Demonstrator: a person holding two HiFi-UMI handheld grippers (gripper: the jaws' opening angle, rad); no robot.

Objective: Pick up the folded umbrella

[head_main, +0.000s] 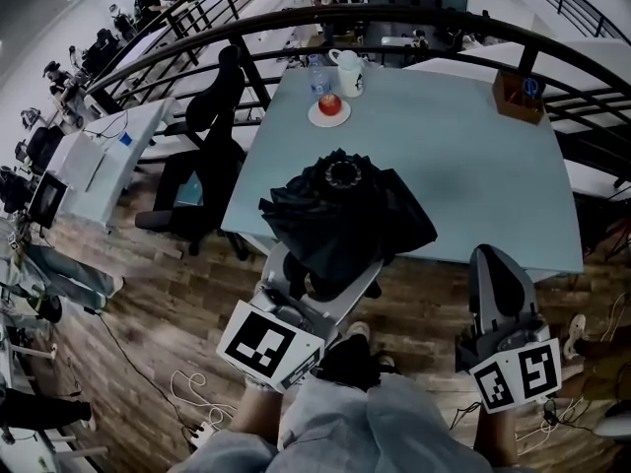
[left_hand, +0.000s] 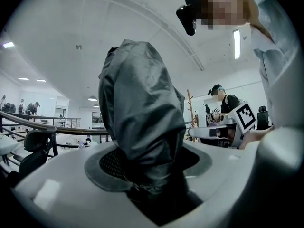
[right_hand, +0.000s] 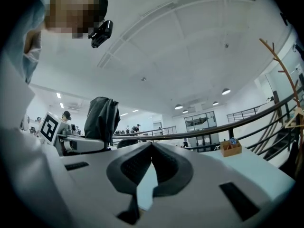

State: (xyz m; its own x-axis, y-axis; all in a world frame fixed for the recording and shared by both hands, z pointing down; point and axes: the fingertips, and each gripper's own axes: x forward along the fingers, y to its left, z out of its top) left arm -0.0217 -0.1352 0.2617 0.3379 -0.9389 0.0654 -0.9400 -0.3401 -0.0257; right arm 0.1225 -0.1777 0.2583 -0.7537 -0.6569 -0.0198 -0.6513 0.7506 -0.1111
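The folded umbrella is a black bundle with its round cap facing up, held upright in front of the near edge of the pale blue table. My left gripper is shut on its lower part. In the left gripper view the dark fabric of the umbrella rises from between the jaws of my left gripper. My right gripper hovers to the right, off the table's front edge. It is shut, and nothing sits between the pads of the right gripper. The right gripper view also catches the umbrella at the left.
At the table's far side stand a white jug, a water bottle and a saucer with a red thing; a wooden box sits far right. A black railing curves behind. An office chair stands left. Cables lie on the wooden floor.
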